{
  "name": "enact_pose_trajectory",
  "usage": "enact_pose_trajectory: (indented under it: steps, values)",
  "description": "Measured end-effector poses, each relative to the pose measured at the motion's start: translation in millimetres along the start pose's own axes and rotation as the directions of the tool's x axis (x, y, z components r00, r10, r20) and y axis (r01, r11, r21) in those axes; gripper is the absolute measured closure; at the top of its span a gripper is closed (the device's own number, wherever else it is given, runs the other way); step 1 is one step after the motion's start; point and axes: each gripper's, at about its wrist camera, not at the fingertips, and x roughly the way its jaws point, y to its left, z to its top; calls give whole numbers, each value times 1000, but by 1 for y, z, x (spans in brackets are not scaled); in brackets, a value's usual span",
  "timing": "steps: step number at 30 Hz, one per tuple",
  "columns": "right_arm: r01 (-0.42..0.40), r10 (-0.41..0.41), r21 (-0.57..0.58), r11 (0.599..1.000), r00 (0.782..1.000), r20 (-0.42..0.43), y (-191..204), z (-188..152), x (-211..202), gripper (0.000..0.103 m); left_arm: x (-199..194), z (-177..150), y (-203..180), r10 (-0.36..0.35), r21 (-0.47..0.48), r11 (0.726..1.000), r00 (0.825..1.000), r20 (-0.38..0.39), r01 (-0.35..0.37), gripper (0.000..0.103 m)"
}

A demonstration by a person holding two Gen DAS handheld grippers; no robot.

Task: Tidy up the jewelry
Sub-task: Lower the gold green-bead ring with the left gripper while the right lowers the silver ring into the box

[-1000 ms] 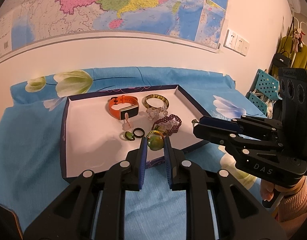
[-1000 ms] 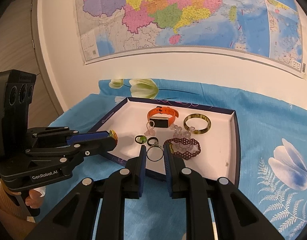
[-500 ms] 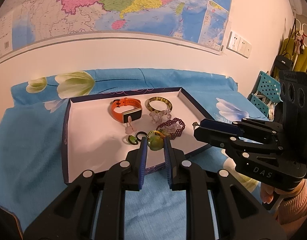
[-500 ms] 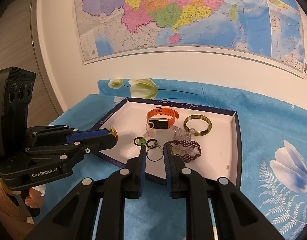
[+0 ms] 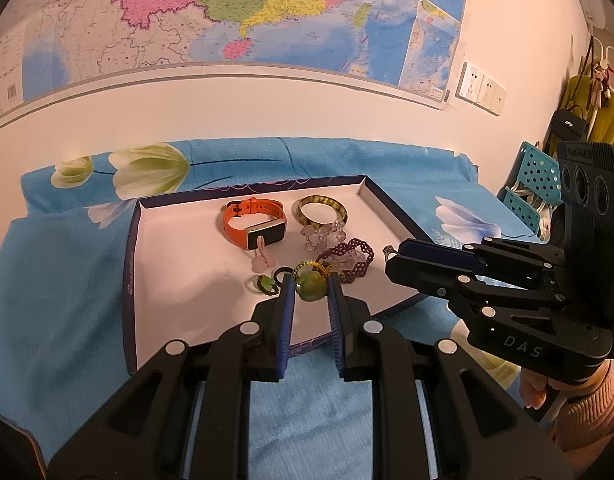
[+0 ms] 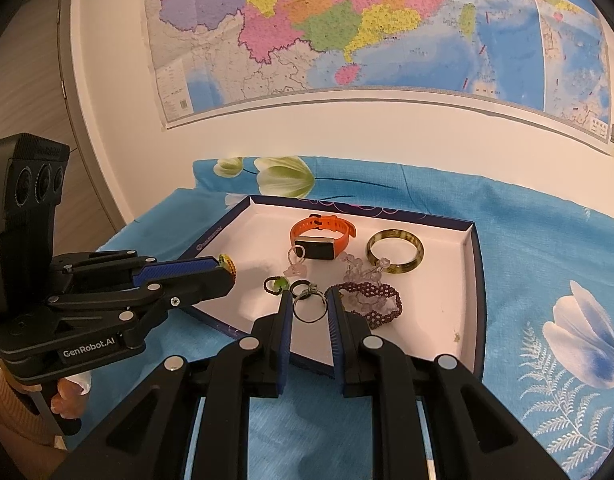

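A large colourful wall map (image 6: 347, 40) spreads over the white wall behind a surface draped in a blue cloth printed with white flowers (image 6: 547, 260). On the cloth lies a shallow rectangular tray with a navy rim and white floor (image 6: 478, 280), holding the jewelry.

The left gripper (image 5: 310, 288) hangs over the tray's near edge, its jaws narrowed onto a green bead on a yellow-green beaded ring (image 5: 309, 280). The right gripper (image 6: 309, 305), also above the near edge, has its jaws closed in on a thin silver wire ring (image 6: 309, 309), which stands upright between them.

Toward the far side of the tray lies an orange-strapped smartwatch (image 6: 323, 236), with a mottled green-brown bangle (image 6: 395, 251) just beside it. Nearer sit a dark maroon beaded bracelet (image 6: 379, 305) with clear crystal beads (image 6: 365, 272) resting on it, a pale pink ring (image 6: 296, 265), and a small dark beaded ring with a green stone (image 6: 276, 285).
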Motion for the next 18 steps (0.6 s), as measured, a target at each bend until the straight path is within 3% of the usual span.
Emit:
enact_pose_trajectory:
  steps: [18]
  values:
    - [0,0,13,1000,1000,-10,-3,2,7,87,8,1,1,6,-4,1000,1000,-8,-6,86]
